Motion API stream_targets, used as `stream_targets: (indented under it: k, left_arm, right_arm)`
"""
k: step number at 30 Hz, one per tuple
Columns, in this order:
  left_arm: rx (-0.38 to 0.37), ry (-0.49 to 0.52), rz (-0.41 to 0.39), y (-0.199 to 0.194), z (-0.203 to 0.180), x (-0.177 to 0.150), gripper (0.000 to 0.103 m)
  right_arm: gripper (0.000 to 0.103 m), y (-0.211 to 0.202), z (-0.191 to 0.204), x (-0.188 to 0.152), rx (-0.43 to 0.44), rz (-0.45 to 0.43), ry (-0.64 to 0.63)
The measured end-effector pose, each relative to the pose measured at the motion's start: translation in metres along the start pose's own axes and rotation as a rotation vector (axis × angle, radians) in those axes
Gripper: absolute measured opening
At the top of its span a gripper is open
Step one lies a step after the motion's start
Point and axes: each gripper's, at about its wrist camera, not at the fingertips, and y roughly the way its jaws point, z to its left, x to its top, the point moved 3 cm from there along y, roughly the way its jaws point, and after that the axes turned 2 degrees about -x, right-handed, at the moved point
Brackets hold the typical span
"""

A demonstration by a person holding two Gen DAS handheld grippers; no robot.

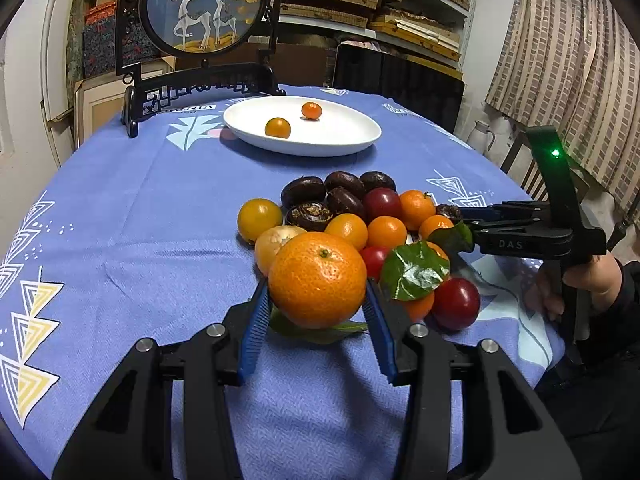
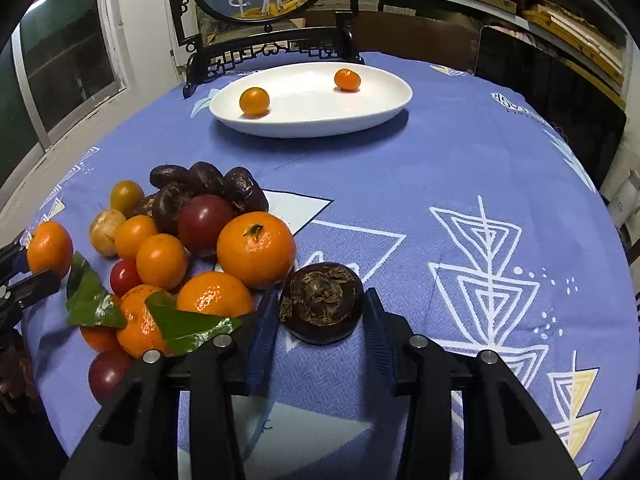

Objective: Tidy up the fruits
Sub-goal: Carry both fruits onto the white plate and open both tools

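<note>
My left gripper (image 1: 318, 300) is shut on a big orange mandarin (image 1: 317, 279) with a leaf under it, at the near edge of the fruit pile (image 1: 352, 216). My right gripper (image 2: 320, 312) is shut on a dark brown round fruit (image 2: 322, 306), just right of the pile (image 2: 180, 240). The pile holds mandarins, yellow and red small fruits, dark brown fruits and green leaves. A white oval plate (image 1: 340, 136) at the far side holds two small orange fruits (image 1: 277, 127); it also shows in the right wrist view (image 2: 380, 108).
A blue patterned cloth (image 1: 140, 220) covers the round table. A black-framed deer screen (image 1: 202, 4) stands behind the plate. Dark chair backs (image 1: 400, 76) stand at the far right edge. The right gripper (image 1: 520, 232) and hand show at the pile's right.
</note>
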Motion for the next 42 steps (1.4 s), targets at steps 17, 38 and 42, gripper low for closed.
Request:
stream_targets:
  k: [17, 38, 42]
  left_arm:
    - [-0.084, 0.025, -0.028, 0.003, -0.004, 0.068, 0.045]
    - [-0.059, 0.083, 0.203, 0.211, 0.006, 0.201, 0.046]
    - [-0.025, 0.087, 0.188, 0.218, 0.012, 0.206, 0.055]
  right_arm:
    - [0.044, -0.06, -0.045, 0.038, 0.093, -0.126, 0.105]
    - [0.044, 0.09, -0.055, 0.193, 0.089, -0.071, 0.084]
    - [0.045, 0.101, -0.051, 0.202, 0.064, -0.082, 0.085]
